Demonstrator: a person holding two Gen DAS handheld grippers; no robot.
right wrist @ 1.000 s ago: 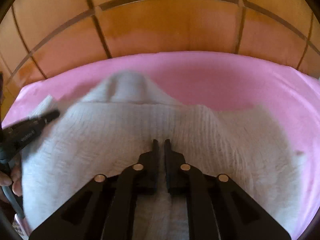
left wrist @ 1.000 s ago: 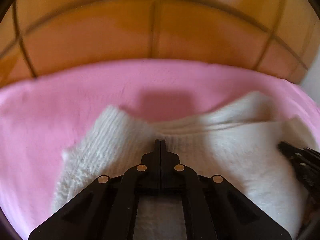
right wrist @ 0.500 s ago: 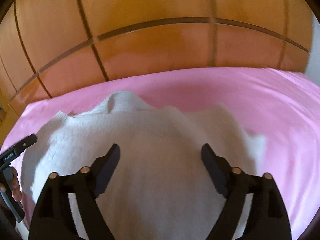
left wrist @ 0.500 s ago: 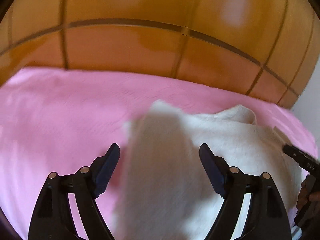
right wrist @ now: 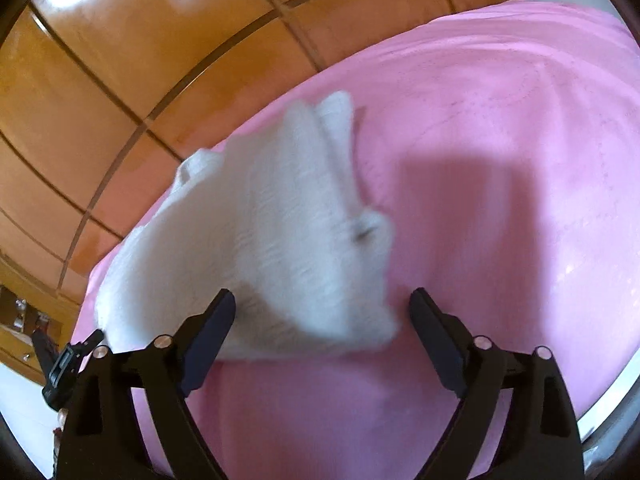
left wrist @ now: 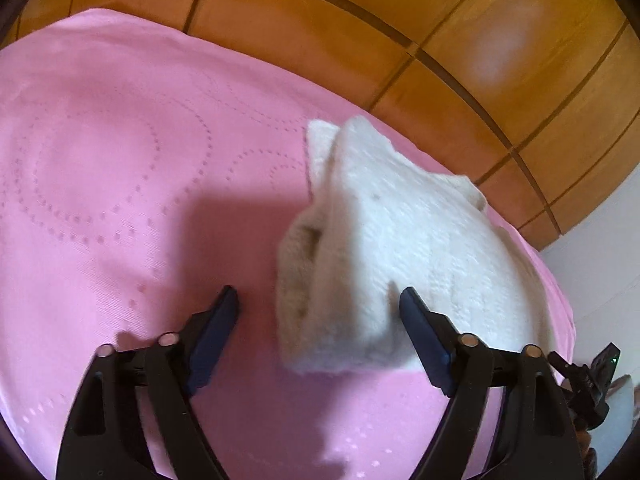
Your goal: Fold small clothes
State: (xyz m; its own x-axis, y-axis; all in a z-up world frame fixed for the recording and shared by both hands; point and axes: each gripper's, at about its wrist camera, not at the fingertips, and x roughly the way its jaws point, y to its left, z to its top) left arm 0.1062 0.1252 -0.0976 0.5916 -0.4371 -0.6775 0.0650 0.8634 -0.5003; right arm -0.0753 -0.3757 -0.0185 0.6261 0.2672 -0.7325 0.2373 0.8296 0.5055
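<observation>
A small white knitted garment [left wrist: 400, 240] lies folded on a pink bedspread [left wrist: 120, 160]. My left gripper [left wrist: 320, 312] is open and empty, raised above the garment's near left end. In the right wrist view the same garment [right wrist: 272, 240] lies left of centre on the bedspread [right wrist: 500, 160]. My right gripper [right wrist: 322, 312] is open and empty above the garment's near right end. The right gripper also shows at the left wrist view's lower right edge [left wrist: 588, 380], and the left gripper at the right wrist view's lower left edge [right wrist: 68, 364].
An orange tiled floor [left wrist: 440, 40] lies beyond the bed's far edge and also shows in the right wrist view [right wrist: 120, 80]. A white wall [left wrist: 600, 272] stands at the right. Wooden furniture [right wrist: 16, 320] stands at the far left of the right wrist view.
Both grippers opened, let go of the white garment, and pulled back and up. The garment now lies folded on the bedspread, and more pink cloth shows around it.
</observation>
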